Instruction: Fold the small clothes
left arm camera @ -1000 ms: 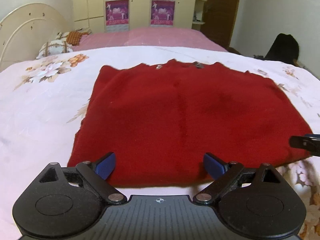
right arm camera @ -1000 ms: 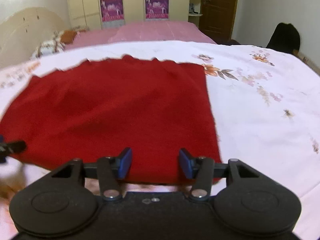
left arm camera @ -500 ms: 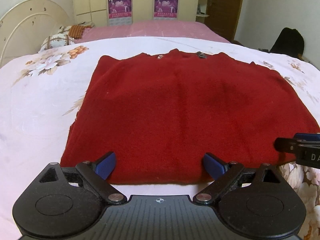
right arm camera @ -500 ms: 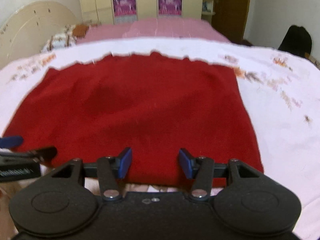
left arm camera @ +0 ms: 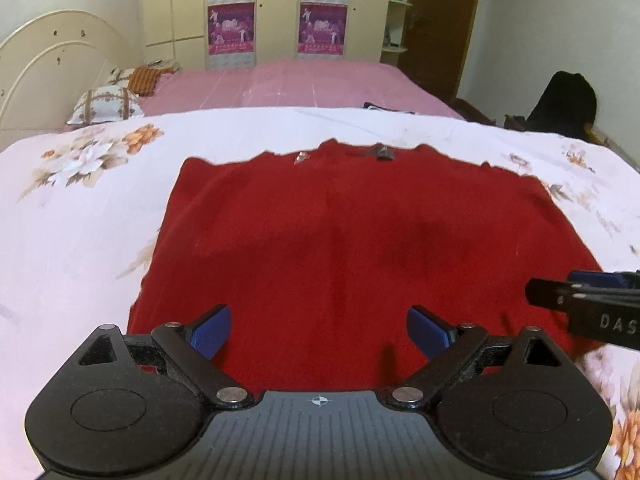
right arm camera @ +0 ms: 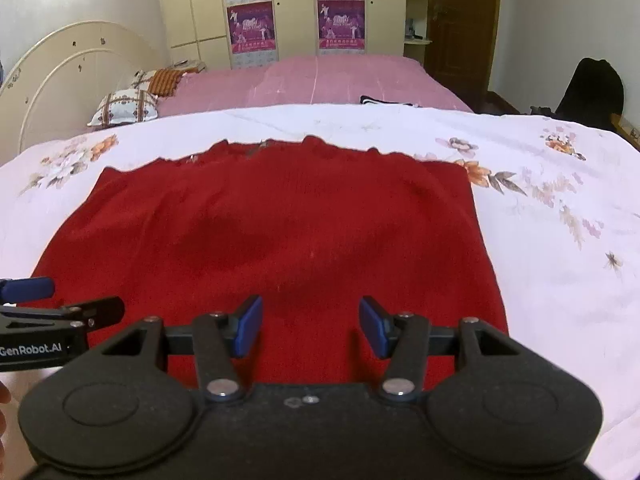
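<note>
A red knitted garment (left arm camera: pixel 340 240) lies flat on a white floral bedsheet (left arm camera: pixel 72 220); it also shows in the right wrist view (right arm camera: pixel 280 232). My left gripper (left arm camera: pixel 319 330) is open and empty, over the garment's near edge towards its left side. My right gripper (right arm camera: pixel 311 326) is open and empty, over the near edge towards the right side. Each gripper shows from the side in the other's view: the right one (left arm camera: pixel 584 300) at the right edge, the left one (right arm camera: pixel 52 308) at the left edge.
A second bed with a pink cover (left arm camera: pixel 304 84) and pillows (left arm camera: pixel 104 104) stands beyond. A cream headboard (left arm camera: pixel 48 64) is at the left, wardrobes (left arm camera: pixel 276 12) at the back, a dark chair (left arm camera: pixel 568 104) at the right. White sheet (right arm camera: pixel 560 240) lies right of the garment.
Both grippers have drawn closer together over the garment's near edge and lifted their view a little. The garment has not moved. Both stay open.
</note>
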The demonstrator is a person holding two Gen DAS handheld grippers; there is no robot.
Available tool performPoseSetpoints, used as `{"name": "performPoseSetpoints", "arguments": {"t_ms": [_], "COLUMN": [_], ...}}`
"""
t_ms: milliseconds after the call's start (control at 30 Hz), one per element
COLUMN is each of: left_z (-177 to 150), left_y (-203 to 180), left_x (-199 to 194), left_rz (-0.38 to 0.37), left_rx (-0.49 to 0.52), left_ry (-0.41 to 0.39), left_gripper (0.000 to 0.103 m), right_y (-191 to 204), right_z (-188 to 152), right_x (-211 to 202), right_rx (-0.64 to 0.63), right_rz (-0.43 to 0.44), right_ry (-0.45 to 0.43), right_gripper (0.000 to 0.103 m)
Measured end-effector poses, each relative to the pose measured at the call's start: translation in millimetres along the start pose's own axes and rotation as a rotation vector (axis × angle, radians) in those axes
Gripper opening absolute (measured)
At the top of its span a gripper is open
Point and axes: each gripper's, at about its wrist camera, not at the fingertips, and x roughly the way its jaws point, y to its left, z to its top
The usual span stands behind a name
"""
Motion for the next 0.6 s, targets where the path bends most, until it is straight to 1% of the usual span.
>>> {"name": "performPoseSetpoints", "arguments": {"t_ms": [200,300,400,467,500,567,600], "left_z": [22.6,33.4,41.2,43.5,43.0,41.1,39.7], "left_y": [1.7,2.1,6.5,12.3,16.2,19.1,20.4], "left_x": [21.8,39.2,58.0,73.2,80.4,86.3,87.5], "left_rz": [0.007,0.029,0.071,0.090,0.082,0.088,0.082], "left_rx": [-0.016,-0.021,-0.027,-0.038,-0.047,-0.045,-0.044], "left_ry": [-0.012,-0.016,-0.015,0.013,0.026,0.020,0.017], "left_gripper": [0.094,0.094,0.094,0.094,0.094,0.103,0.103], "right_y": [-0.6,-0.1,-0.2,-0.4,-0.3,-1.8,-3.9], "right_z": [15.3,27.4,38.3,43.2,44.5,43.9,42.0], "right_x": [11.6,22.0,34.7,44.2,49.4,59.9,67.3], "right_rx": [-0.002,-0.006,-0.002,-0.003,-0.011,-0.025,-0.033], "right_rz": [-0.002,-0.004,-0.002,-0.003,-0.010,-0.031,-0.047], "right_ry": [-0.023,-0.033,-0.037,-0.034,-0.031,-0.020,-0.005], "right_gripper": [0.052,0.052,0.052,0.052,0.052,0.052,0.053]}}
